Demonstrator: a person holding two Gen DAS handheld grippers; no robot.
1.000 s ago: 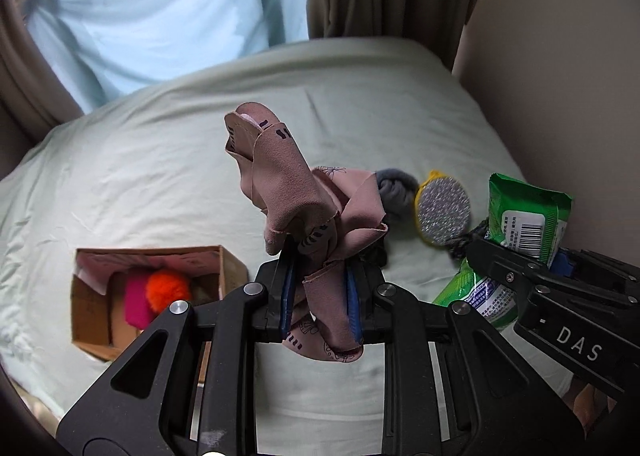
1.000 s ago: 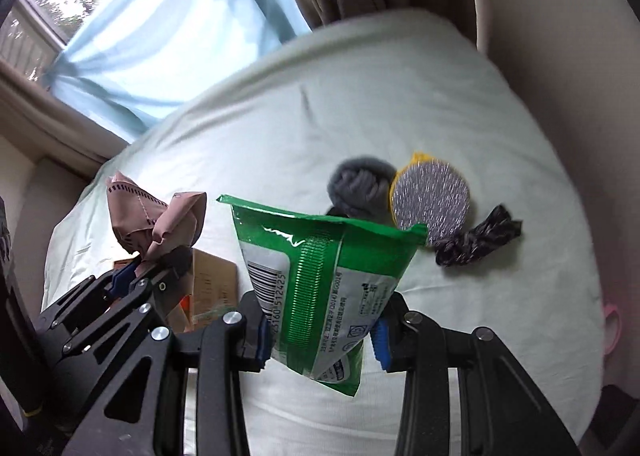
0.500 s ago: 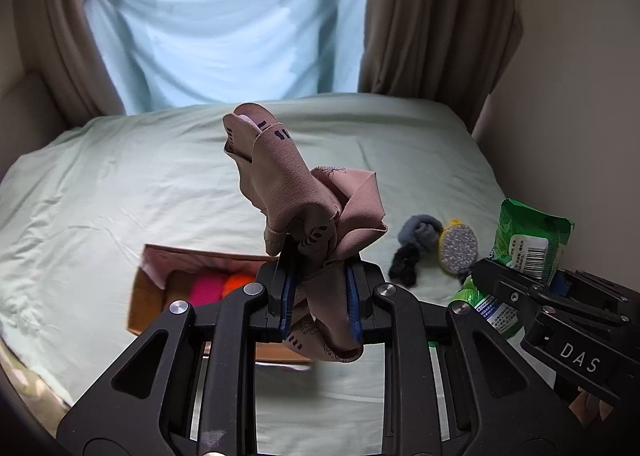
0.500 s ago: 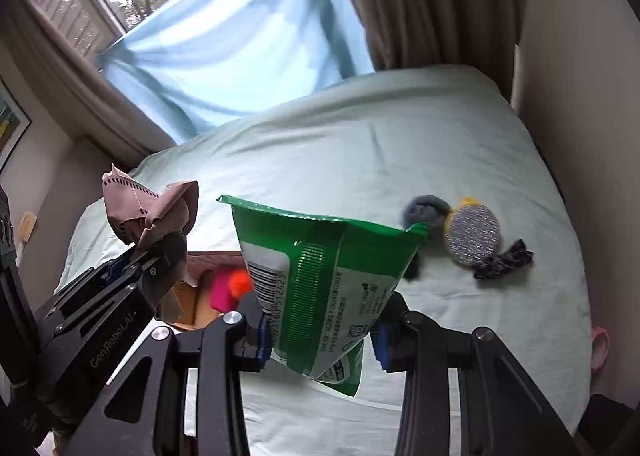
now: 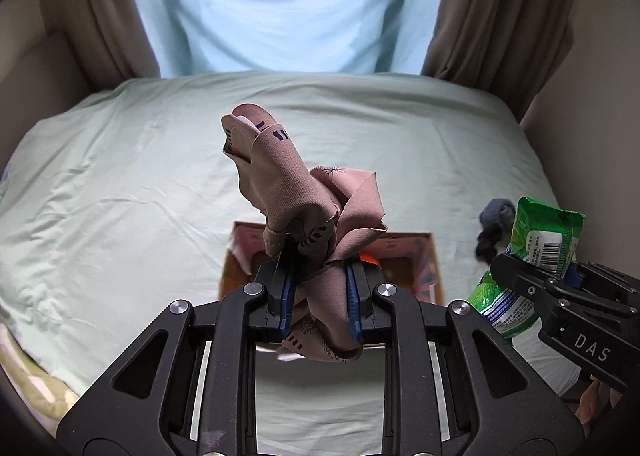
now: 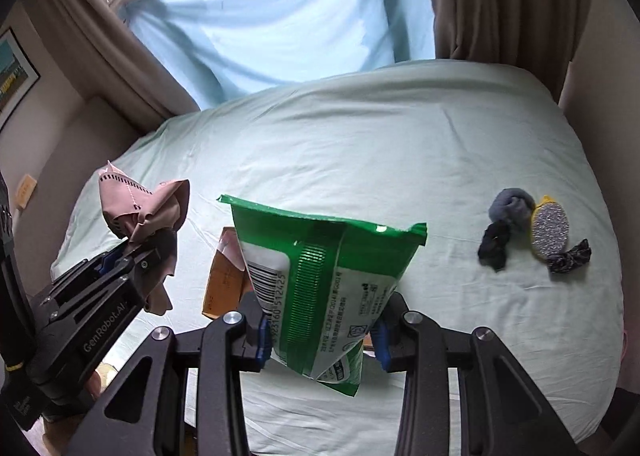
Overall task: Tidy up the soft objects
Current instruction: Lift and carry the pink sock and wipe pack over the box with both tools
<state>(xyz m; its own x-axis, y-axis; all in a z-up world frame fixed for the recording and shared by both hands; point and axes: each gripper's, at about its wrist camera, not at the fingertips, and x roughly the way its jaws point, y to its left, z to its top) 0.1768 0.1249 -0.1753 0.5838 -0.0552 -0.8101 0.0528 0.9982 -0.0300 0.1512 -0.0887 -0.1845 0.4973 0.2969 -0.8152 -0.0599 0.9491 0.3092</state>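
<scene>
My left gripper [image 5: 318,302] is shut on a crumpled pink cloth [image 5: 296,191] and holds it above an open cardboard box [image 5: 424,268] on the bed. The cloth also shows in the right wrist view [image 6: 140,211]. My right gripper [image 6: 320,336] is shut on a green wet-wipes pack [image 6: 320,280], held in the air to the right of the box [image 6: 222,276]; the pack also shows in the left wrist view [image 5: 540,240]. Something orange shows inside the box behind the cloth.
On the pale green bed sheet [image 6: 360,143] at the right lie a grey sock ball [image 6: 512,203], a yellow-rimmed scrub pad [image 6: 552,232] and two dark scrunchies [image 6: 494,250]. Brown curtains and a blue sheet hang behind the bed. A wall runs along the right.
Both grippers have pulled back and swung left with their loads. The box now sits directly behind the left gripper, and the loose items lie farther to the right.
</scene>
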